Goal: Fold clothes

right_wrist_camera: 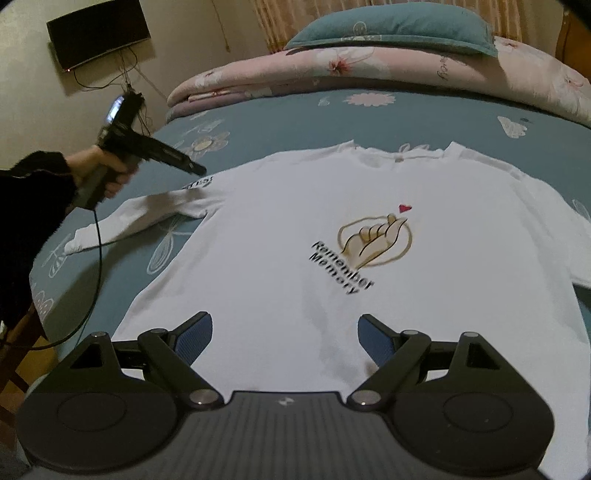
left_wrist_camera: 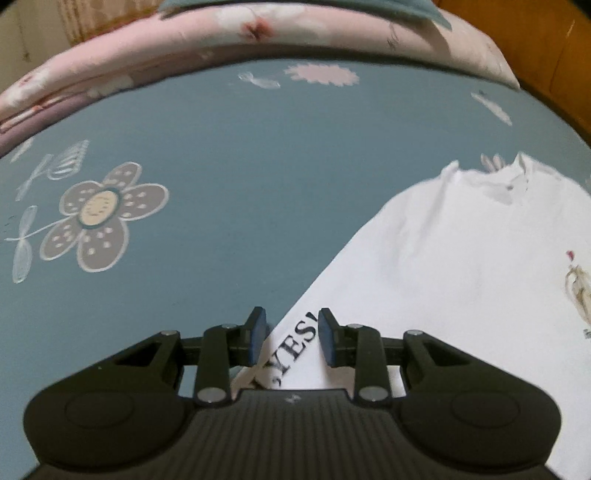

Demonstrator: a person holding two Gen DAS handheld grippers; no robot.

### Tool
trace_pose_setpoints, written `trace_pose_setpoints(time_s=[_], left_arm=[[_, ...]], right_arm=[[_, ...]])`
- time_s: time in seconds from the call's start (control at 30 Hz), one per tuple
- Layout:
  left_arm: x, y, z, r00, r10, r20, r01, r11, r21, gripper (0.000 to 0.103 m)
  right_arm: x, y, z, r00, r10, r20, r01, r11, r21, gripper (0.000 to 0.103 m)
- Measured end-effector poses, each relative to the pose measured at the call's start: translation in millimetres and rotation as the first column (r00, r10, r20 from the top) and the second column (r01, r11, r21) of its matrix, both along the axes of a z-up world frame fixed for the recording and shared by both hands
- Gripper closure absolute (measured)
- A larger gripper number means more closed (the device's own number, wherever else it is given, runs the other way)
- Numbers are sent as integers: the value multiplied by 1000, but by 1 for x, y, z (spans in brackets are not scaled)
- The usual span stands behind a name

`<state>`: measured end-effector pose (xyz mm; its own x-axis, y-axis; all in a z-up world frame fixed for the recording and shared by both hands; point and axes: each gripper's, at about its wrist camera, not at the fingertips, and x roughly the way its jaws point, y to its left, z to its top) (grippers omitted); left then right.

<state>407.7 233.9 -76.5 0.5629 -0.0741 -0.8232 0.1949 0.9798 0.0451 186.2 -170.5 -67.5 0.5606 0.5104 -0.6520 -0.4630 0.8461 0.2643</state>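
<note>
A white long-sleeved shirt lies face up and flat on the blue flowered bedsheet, with a hand-and-heart print and the words "Remember Memory". Its left sleeve stretches out to the left edge of the bed. My left gripper hovers at that sleeve's shoulder end, jaws a little apart. The sleeve's edge with the "YES!" print lies between the pads, which do not press on it. From the right wrist view the left gripper points down at that spot. My right gripper stands wide open over the shirt's lower front, with nothing in it.
A folded pink floral quilt and a teal pillow lie at the head of the bed. A person's hand in a dark sleeve holds the left gripper, and its cable hangs over the bed's left edge. A dark screen hangs on the wall.
</note>
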Motion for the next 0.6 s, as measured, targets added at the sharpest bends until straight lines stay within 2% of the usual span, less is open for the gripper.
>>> trace_pose_setpoints(time_s=[0.17,0.27,0.3,0.33,0.47,0.6], left_arm=[[8,1,-10,999,-22,-27,22,1000,3,76],[7,-3,-8,998,-33,-50,32,999,-4,94],[5,-6,-7,998,-32,-47,32,999,12,101],[5,-9,-6,999,-27,-41,28,999,28,103],[12,-13,1,1000,6,8,-6,999,44,103],[21,-12,-4,999,42,2,-42,998,52,101]], right_arm=[[10,-5,-5,1000,-14,4,14,1000,27,14],[12,-4,-9,1000,-13,4,13,1000,21,14],[12,-4,-10,1000,-13,5,13,1000,19,14],[13,-4,-11,1000,-12,2,12,1000,21,14],[13,-2,-13,1000,-15,-4,15,999,29,14],[10,0,-14,1000,-14,-3,14,1000,18,14]])
